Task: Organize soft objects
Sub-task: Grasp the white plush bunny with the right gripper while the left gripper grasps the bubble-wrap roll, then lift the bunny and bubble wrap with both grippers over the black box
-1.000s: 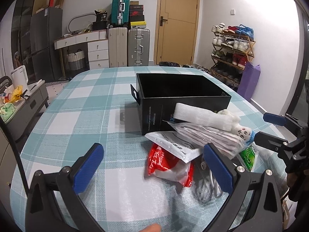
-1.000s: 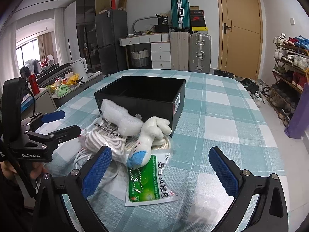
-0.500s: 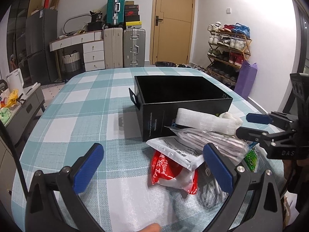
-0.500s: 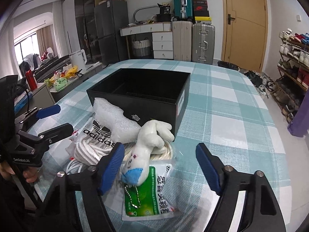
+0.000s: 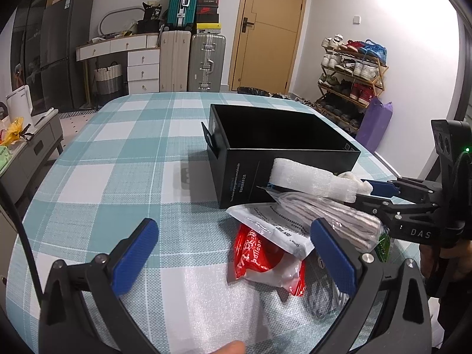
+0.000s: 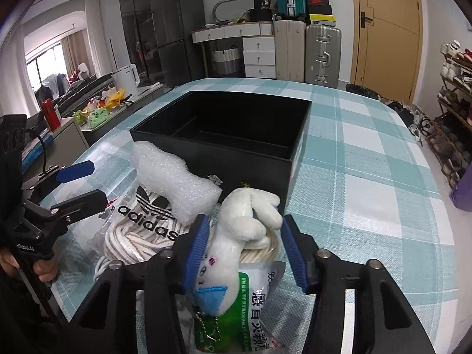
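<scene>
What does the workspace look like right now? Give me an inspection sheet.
Surface: checked tablecloth.
Job's things: white plush toy, foam roll, adidas bag, red balloon pack, green sachet, all outside the empty black box.
Clutter: nothing seen.
Grippers: right gripper straddles the plush, not clamped; left gripper open, empty.
Cables: white cord beside the pile.
Surroundings: suitcases, shoe rack.

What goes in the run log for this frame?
right tool: open, straddling plush toy | left tool: open, idle | black box: empty
</scene>
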Tool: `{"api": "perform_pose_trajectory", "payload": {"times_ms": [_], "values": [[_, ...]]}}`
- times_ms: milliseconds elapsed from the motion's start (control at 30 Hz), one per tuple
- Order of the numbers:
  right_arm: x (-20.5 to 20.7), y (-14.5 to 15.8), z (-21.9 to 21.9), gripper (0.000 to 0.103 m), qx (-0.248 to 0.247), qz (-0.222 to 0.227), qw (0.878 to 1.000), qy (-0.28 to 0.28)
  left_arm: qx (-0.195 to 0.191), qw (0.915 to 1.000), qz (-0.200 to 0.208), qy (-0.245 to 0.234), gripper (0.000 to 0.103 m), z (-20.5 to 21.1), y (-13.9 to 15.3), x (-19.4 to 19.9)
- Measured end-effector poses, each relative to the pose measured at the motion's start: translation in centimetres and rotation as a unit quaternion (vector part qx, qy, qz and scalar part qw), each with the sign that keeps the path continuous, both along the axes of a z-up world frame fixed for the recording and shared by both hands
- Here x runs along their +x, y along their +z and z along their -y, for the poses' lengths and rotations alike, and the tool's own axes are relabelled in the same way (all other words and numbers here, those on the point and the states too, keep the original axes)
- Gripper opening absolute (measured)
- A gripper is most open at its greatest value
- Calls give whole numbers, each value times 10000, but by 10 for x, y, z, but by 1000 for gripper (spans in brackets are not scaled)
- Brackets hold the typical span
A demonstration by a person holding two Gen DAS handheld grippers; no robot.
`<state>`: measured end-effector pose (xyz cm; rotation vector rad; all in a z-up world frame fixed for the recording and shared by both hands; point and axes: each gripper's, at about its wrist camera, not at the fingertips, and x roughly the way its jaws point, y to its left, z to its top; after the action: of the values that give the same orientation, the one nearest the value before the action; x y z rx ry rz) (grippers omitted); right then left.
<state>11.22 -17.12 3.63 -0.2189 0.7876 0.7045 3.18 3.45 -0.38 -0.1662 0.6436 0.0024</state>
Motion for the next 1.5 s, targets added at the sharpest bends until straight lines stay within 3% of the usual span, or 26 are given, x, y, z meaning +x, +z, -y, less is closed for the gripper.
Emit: {"api": "perform_pose_trajectory", "payload": {"times_ms": [67,167,433,700,900,1067,1267,1433,1500], "values": [[-1,0,2,39,57,-3,10000,3,13,10000,-11,-9,103,0,0,0],[-7,3,6,36,161,71,9998,22,53,10000,-17,-17,103,2,0,0],[-21,8,14,36,317,186,9993,42,9,9999,23,-154,103,11,11,7],[-22,7,10,36,338,148,9992,120,286,9985,69,-470,103,36,26,27],[-22,5,6,36,317,131,9993,171,434,9976,-46,-537,103,44,23,42],[-22,4,5,36,312,117,9992,210,329,9976,-95,-595,102,41,20,48],[-22,3,5,36,344,91,9991,246,282,9974,-113,-655,82,40,19,51],[-22,3,4,36,341,92,9990,291,260,9960,-128,-842,57,42,16,51],[-22,3,4,36,338,94,9990,292,292,9957,-96,-870,55,43,16,49]]}}
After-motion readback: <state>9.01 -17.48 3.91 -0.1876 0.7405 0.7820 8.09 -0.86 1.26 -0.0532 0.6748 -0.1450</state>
